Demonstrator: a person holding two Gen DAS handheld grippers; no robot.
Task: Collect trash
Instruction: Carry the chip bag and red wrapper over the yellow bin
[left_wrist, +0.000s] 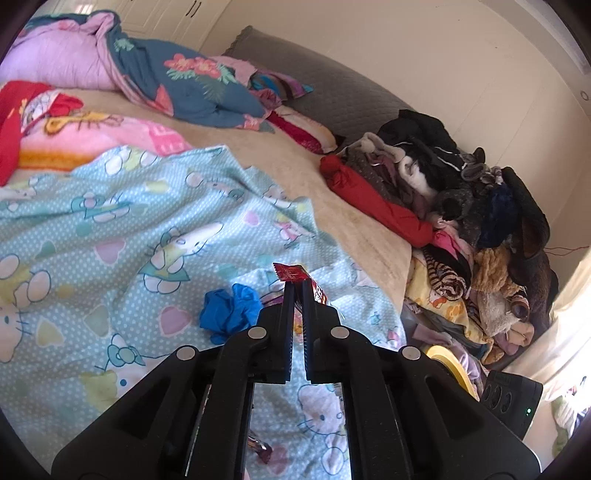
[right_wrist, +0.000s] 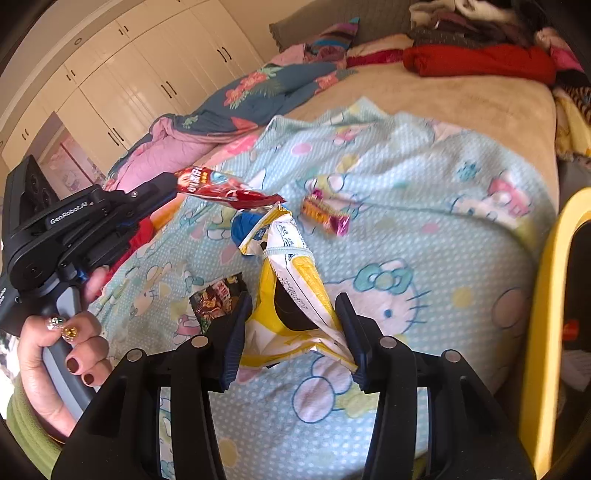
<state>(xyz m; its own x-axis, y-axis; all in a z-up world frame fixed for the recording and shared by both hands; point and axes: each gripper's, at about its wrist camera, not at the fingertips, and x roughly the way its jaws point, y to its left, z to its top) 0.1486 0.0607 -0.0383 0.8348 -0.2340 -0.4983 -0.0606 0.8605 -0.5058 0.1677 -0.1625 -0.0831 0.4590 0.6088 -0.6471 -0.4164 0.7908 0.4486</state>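
Observation:
In the left wrist view my left gripper (left_wrist: 298, 286) is shut on a red snack wrapper (left_wrist: 291, 274), which sticks out past the fingertips above the Hello Kitty blanket (left_wrist: 129, 236). The right wrist view shows the same left gripper (right_wrist: 168, 186) at the left, in a person's hand, with the red wrapper (right_wrist: 221, 190) hanging from it. My right gripper (right_wrist: 293, 299) is shut on a crumpled yellow and white wrapper (right_wrist: 295, 254), pinched between both fingers and raised off the blanket. A pink and orange wrapper (right_wrist: 325, 214) and a dark wrapper (right_wrist: 218, 299) lie on the blanket.
A crumpled blue glove (left_wrist: 231, 312) lies on the blanket just left of my left gripper. A yellow bin rim (right_wrist: 550, 295) stands beside the bed at the right. A heap of clothes (left_wrist: 461, 206) covers the bed's far side, with quilts (left_wrist: 177, 81) near the headboard.

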